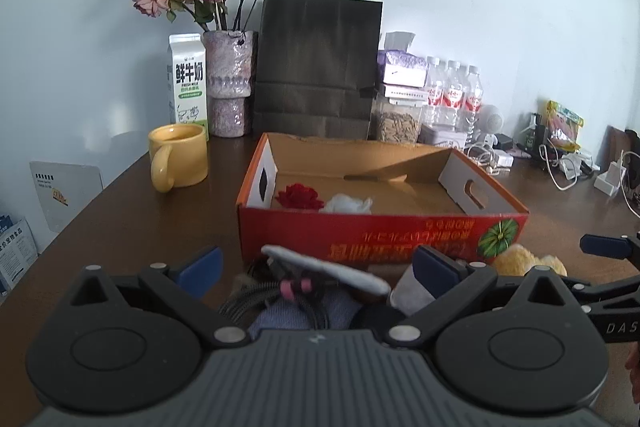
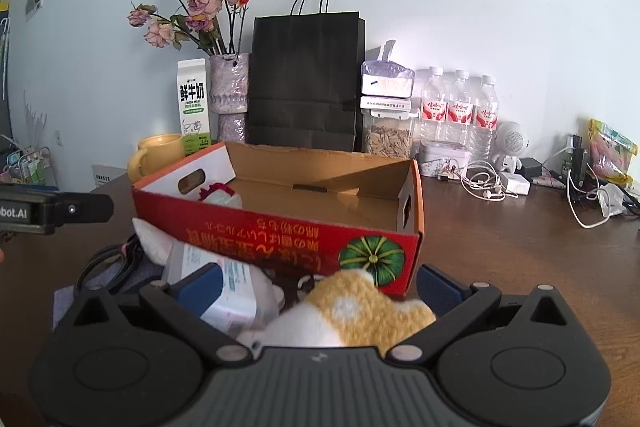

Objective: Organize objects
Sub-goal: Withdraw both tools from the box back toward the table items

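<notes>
Both claws — left claw (image 1: pixel 318 269), right claw (image 2: pixel 318 285) — agape, level

box (image 1: pixel 380 239) wall blocks ahead | box interior right half free

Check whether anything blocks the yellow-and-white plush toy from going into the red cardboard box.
Only the box's own front wall stands between the plush toy, which lies between the right gripper's open fingers, and the mostly bare box floor beyond; it must be lifted over.

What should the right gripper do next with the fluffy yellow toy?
Probably close on the toy: the right gripper is open with the toy between its fingers, and the box behind has room.
</notes>
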Tool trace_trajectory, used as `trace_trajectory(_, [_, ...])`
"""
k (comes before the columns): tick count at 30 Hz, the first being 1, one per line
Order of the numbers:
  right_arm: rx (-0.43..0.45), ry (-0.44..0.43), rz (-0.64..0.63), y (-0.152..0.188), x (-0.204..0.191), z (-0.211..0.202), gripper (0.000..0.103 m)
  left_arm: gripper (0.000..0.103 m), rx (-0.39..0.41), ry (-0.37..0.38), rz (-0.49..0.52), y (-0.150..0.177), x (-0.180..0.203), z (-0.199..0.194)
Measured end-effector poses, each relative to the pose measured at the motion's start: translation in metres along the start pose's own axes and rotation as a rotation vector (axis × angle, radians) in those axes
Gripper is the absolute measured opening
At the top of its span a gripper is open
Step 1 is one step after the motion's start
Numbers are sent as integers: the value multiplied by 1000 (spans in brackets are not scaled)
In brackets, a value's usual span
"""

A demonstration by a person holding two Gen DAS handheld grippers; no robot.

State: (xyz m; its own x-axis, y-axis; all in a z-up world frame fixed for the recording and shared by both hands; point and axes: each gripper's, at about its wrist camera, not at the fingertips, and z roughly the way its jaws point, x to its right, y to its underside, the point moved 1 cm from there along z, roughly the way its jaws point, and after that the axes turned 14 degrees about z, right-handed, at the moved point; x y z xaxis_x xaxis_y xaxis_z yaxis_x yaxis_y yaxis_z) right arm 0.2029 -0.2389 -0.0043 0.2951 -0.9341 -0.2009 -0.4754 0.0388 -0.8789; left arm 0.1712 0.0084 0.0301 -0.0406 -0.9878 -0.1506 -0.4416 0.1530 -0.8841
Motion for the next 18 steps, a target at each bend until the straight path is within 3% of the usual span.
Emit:
trace_trajectory(11, [-62, 2, 15, 35, 7, -22, 103, 103, -83, 26, 10, 44, 2, -17])
trace_trajectory(18, [-73, 5, 28, 42, 11, -23, 103, 103, -84, 52, 21, 47, 10, -17])
